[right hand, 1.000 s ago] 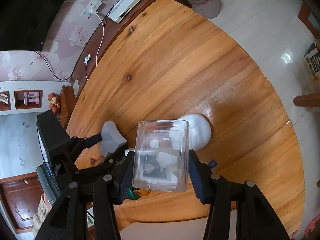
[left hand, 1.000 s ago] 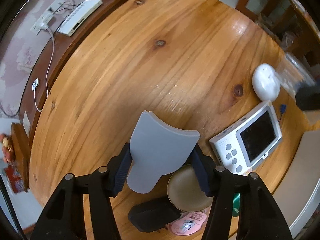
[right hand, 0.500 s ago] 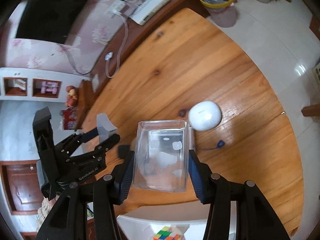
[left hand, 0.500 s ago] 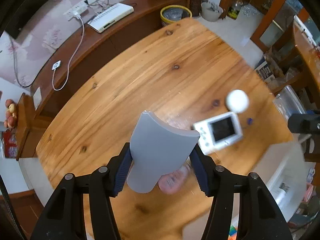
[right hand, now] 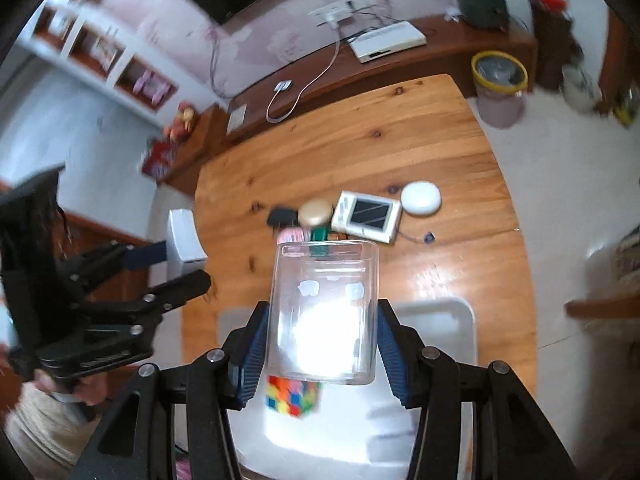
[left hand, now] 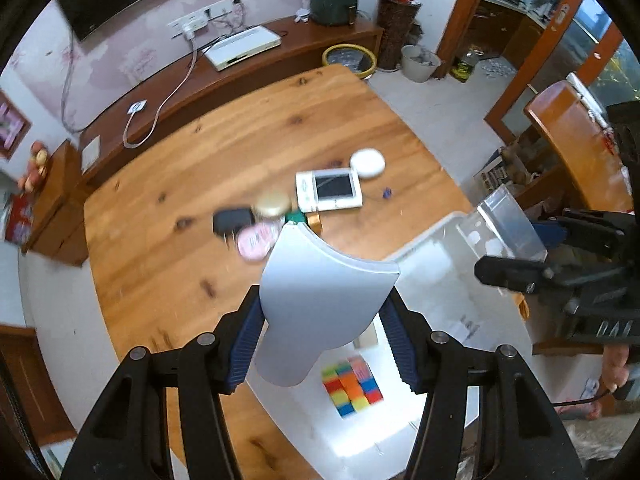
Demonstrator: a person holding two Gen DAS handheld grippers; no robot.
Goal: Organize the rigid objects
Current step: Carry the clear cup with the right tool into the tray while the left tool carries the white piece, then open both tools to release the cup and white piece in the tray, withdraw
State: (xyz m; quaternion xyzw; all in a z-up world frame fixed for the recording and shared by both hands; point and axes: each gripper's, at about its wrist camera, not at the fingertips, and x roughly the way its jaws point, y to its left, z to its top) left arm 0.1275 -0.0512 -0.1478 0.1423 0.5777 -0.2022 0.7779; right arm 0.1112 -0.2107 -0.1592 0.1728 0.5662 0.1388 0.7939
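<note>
My left gripper (left hand: 320, 344) is shut on a curved grey plastic piece (left hand: 316, 304) and holds it above the near edge of a white bin (left hand: 424, 288). My right gripper (right hand: 320, 340) is shut on a clear plastic box (right hand: 324, 312), held over the same white bin (right hand: 436, 320). A colourful puzzle cube (left hand: 352, 384) lies in the bin; it also shows under the clear box in the right wrist view (right hand: 292, 396). The right gripper with the clear box (left hand: 508, 228) appears at the right of the left wrist view. The left gripper with the grey piece (right hand: 184, 248) appears at the left of the right wrist view.
On the wooden table (left hand: 240, 152) lie a white screen device (left hand: 330, 190), a white round puck (left hand: 367, 163), a tan disc (left hand: 273, 204), a black adapter (left hand: 231, 222) and a pink round tin (left hand: 258, 240). A sideboard with a router (left hand: 240, 46) stands behind.
Both grippers have lifted and pulled back from the table with their objects. The white bin and the cube have come into view under them.
</note>
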